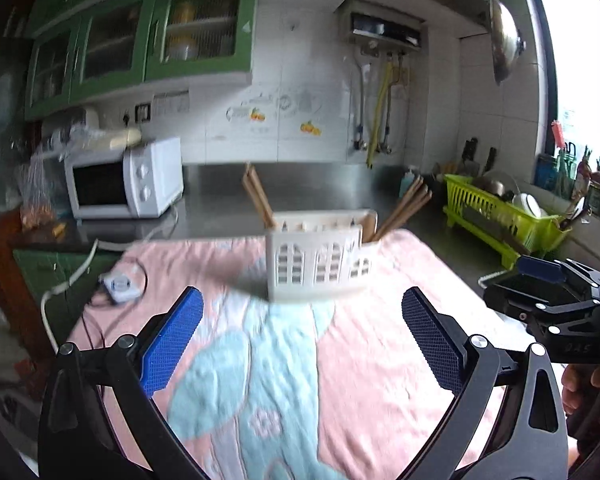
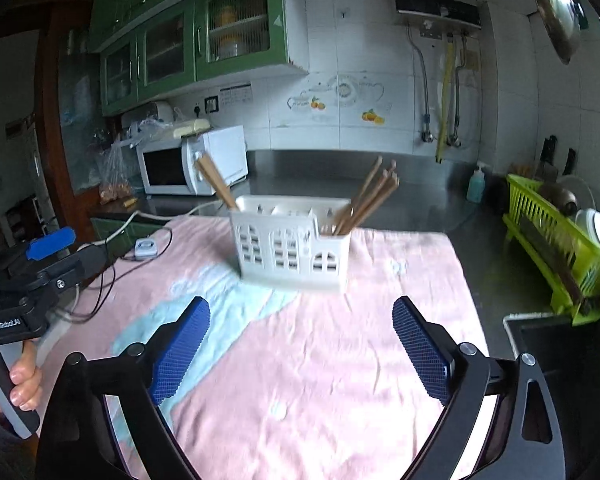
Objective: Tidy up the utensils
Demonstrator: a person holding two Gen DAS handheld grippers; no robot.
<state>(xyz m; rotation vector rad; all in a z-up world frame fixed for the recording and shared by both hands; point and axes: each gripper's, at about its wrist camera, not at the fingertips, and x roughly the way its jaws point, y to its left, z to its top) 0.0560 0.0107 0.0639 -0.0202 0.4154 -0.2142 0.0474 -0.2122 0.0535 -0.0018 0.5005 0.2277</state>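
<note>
Left wrist view puts your white microwave oven [image 1: 124, 178] far left on the steel counter, then your left gripper [image 1: 302, 344], blue pads spread wide and holding nothing. Ahead, on the pink and blue patterned towel [image 1: 340, 380], stands the white plastic utensil caddy [image 1: 320, 262], with brown wooden chopsticks [image 1: 404, 208] leaning out of both ends. Your right gripper [image 2: 302, 350] hangs equally wide and empty; the lime-green dish rack [image 2: 560, 248] sits far right.

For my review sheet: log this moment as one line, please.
left gripper: open, empty | right gripper: open, empty | chopsticks: in white holder | holder: on pink towel
</note>
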